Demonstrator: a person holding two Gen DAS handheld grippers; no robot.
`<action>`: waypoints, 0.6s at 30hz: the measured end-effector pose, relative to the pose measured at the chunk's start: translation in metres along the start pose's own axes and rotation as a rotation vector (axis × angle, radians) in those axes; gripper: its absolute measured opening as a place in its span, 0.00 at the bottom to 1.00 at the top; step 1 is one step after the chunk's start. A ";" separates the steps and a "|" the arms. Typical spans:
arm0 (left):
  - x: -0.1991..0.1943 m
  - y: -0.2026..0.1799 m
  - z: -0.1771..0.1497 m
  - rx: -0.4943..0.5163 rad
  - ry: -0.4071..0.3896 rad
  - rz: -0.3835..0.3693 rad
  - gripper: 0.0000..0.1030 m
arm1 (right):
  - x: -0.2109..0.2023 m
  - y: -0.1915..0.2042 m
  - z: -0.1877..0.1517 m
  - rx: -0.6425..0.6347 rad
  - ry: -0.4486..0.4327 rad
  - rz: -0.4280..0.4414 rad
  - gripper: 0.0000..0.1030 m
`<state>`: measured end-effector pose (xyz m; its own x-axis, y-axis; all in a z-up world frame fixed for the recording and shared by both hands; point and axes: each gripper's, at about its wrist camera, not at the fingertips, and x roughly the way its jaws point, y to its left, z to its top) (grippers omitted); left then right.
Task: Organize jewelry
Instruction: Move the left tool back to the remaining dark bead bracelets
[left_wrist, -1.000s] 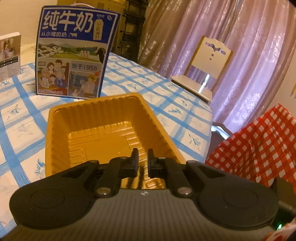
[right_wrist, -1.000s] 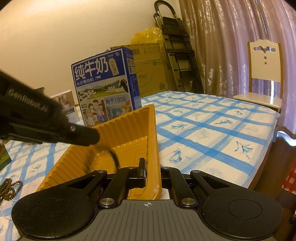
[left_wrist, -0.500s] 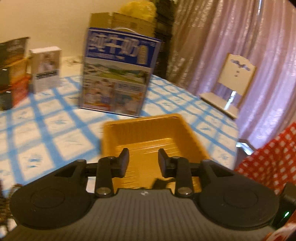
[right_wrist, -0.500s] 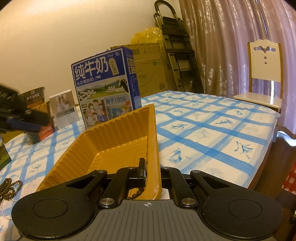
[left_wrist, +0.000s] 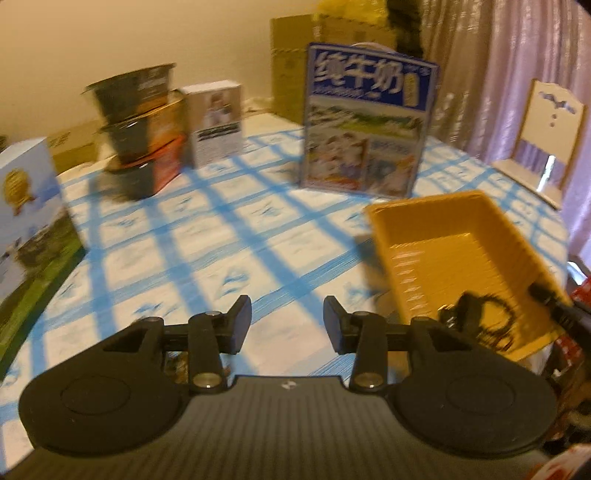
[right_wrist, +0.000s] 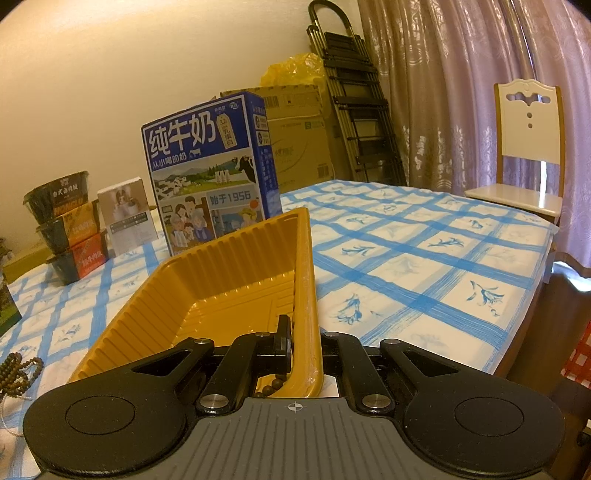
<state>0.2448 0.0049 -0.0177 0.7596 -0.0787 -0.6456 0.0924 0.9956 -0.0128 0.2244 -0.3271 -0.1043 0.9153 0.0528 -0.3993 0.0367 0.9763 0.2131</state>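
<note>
The left wrist view is smeared by motion blur, so print on the far boxes is hard to read there. In it a dark beaded bracelet (left_wrist: 484, 321) lies in the near right corner of the yellow tray (left_wrist: 461, 254), partly hidden behind the left gripper's own body; in the right wrist view only a few of its beads (right_wrist: 271, 386) show below the inner finger. A second string of brown beads (right_wrist: 16, 373) is cut off at the left edge of the right wrist view, lying on the cloth left of the tray.

The left gripper (left_wrist: 287, 325) hovers over the tablecloth (left_wrist: 229, 236) left of the tray, its jaws wide apart and holding nothing. The right gripper (right_wrist: 304, 341) has its jaws closed onto the tray's near right wall (right_wrist: 306, 295), one finger inside, one outside.

The surface is a table under a white cloth with a blue check and small flower prints. Behind it are a cream wall, mauve curtains (right_wrist: 461, 74), a folded black ladder (right_wrist: 354, 96) and a cardboard carton (right_wrist: 295, 129).

Counted: one tray, two bead strings, one blue milk carton (right_wrist: 210, 173), one small white box (right_wrist: 127, 214), three stacked instant-noodle bowls (right_wrist: 66, 229), one white chair (right_wrist: 528, 147)
</note>
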 end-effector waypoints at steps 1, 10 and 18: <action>-0.003 0.007 -0.005 -0.014 0.007 0.014 0.38 | 0.000 0.000 0.000 0.000 0.000 0.000 0.05; -0.023 0.061 -0.043 -0.082 0.073 0.148 0.38 | -0.002 0.000 -0.001 -0.001 0.001 0.000 0.05; -0.030 0.082 -0.068 -0.125 0.115 0.191 0.38 | -0.001 -0.001 0.000 0.000 0.002 -0.001 0.05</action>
<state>0.1854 0.0923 -0.0516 0.6771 0.1106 -0.7275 -0.1313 0.9909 0.0284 0.2232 -0.3278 -0.1042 0.9144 0.0525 -0.4013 0.0374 0.9764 0.2129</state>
